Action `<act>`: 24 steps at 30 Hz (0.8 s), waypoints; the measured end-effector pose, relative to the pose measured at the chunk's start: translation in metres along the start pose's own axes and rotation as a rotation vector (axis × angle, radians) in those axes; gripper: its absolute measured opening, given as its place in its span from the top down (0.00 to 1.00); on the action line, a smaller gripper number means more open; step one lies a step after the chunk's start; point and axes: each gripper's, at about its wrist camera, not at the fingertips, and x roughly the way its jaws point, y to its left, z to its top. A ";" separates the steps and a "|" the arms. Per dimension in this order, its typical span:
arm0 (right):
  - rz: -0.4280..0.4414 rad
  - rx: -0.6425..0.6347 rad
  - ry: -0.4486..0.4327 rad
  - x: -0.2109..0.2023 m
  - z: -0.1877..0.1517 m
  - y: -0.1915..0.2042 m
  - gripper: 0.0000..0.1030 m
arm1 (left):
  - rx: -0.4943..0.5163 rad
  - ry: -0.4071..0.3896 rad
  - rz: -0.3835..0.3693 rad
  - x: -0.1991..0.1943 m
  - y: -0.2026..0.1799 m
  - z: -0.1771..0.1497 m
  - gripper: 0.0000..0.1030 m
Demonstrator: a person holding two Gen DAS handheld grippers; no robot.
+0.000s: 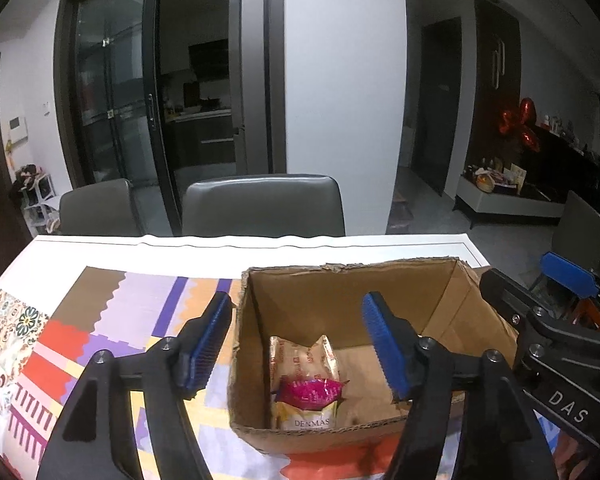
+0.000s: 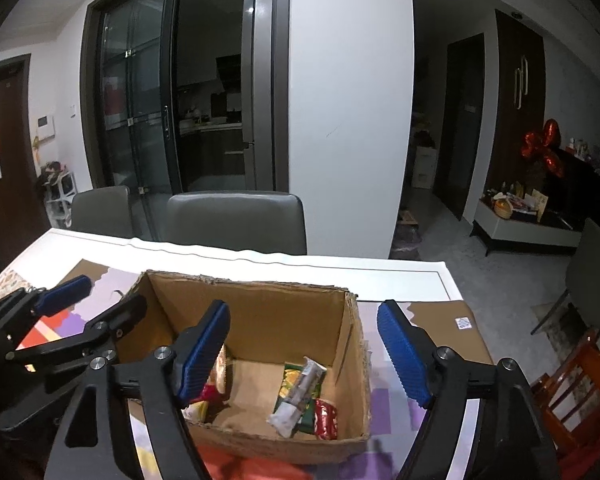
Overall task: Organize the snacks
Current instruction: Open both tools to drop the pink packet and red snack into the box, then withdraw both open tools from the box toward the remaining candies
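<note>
Nearest, the left tool (image 1: 296, 344) hangs released, its blue pads spread wide with nothing between them; one pad sits outside the left wall of the cardboard box (image 1: 340, 292) and the other over its inside. The right tool (image 2: 304, 354) is released too, one pad over the box (image 2: 260, 308) interior, the other beyond its right wall (neither touches a snack, as far as I can tell).

Down in the box, in the left wrist view, a cream packet (image 1: 306, 384) lies toward 6 o'clock on the floor of the box, against the near-left corner, with a pink wrapper (image 1: 312, 390) lying across it. The right wrist view shows the other corner: a silvery bar (image 2: 298, 396) lies tilted on top of a green packet (image 2: 296, 392), and a red wrapper (image 2: 326, 418) rests just beside them at about 5 o'clock, near the front wall. The middle of the box floor is bare cardboard.

The box stands on a patterned cloth (image 1: 100, 320) that covers the counter (image 1: 260, 246), whose white edge shows at 12 o'clock beyond the box.

Behind the counter, two grey chairs (image 1: 262, 204) are pushed in. Farther back stands a white pillar (image 1: 340, 80), with a dark glass door (image 1: 112, 88) at 10 o'clock and red balloons (image 1: 520, 124) at 2 o'clock.
</note>
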 end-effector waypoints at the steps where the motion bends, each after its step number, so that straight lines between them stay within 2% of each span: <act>1: -0.002 0.002 0.000 -0.001 0.000 0.000 0.25 | -0.002 -0.002 0.003 -0.002 0.000 0.001 0.31; 4: -0.007 0.003 0.000 -0.005 -0.001 0.000 0.23 | -0.009 -0.010 0.013 -0.006 0.004 0.000 0.25; 11: -0.017 0.006 0.001 -0.017 -0.002 0.000 0.23 | -0.001 -0.014 0.026 -0.017 0.006 -0.004 0.24; 24: -0.060 0.023 -0.031 -0.058 -0.007 -0.003 0.16 | -0.003 -0.045 0.046 -0.055 0.012 -0.013 0.12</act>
